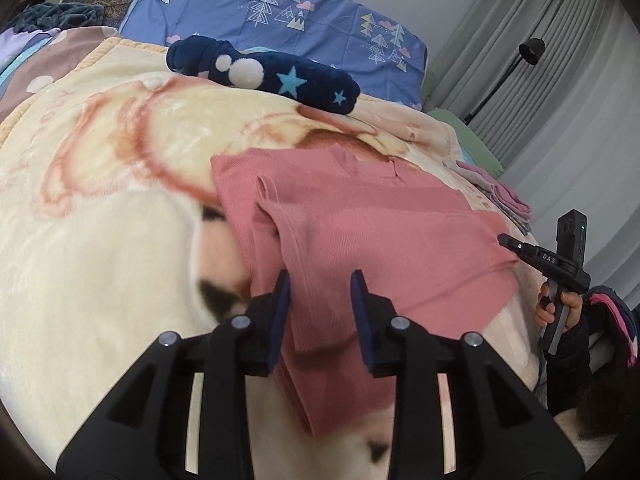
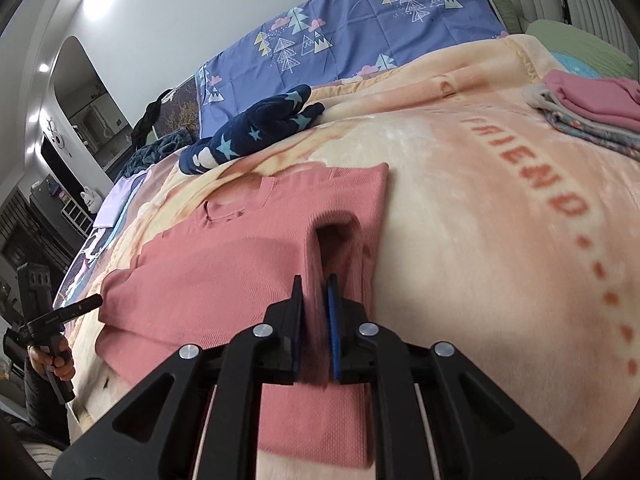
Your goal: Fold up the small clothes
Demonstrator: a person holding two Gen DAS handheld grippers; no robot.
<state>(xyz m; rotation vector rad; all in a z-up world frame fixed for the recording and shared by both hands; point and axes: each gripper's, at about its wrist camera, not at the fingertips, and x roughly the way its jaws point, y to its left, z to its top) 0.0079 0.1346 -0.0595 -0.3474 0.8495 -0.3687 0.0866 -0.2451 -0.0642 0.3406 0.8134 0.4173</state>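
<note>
A pink ribbed top (image 1: 360, 220) lies on a cream blanket (image 1: 100, 220), partly folded. My left gripper (image 1: 320, 284) stands open over the top's left side, with a folded sleeve edge between its fingers. The right gripper shows in this view at the right edge (image 1: 508, 240). In the right wrist view the pink top (image 2: 220, 264) lies spread to the left. My right gripper (image 2: 314, 284) is shut on a raised fold of its right side, lifted off the blanket (image 2: 480, 280). The left gripper shows at the far left (image 2: 94, 301).
A dark blue star-patterned garment (image 1: 280, 74) lies at the back of the blanket, before a blue tree-print pillow (image 1: 300, 8). A stack of folded clothes (image 2: 592, 108) sits at the right. Grey curtains and a black floor lamp (image 1: 530, 52) stand beyond the bed.
</note>
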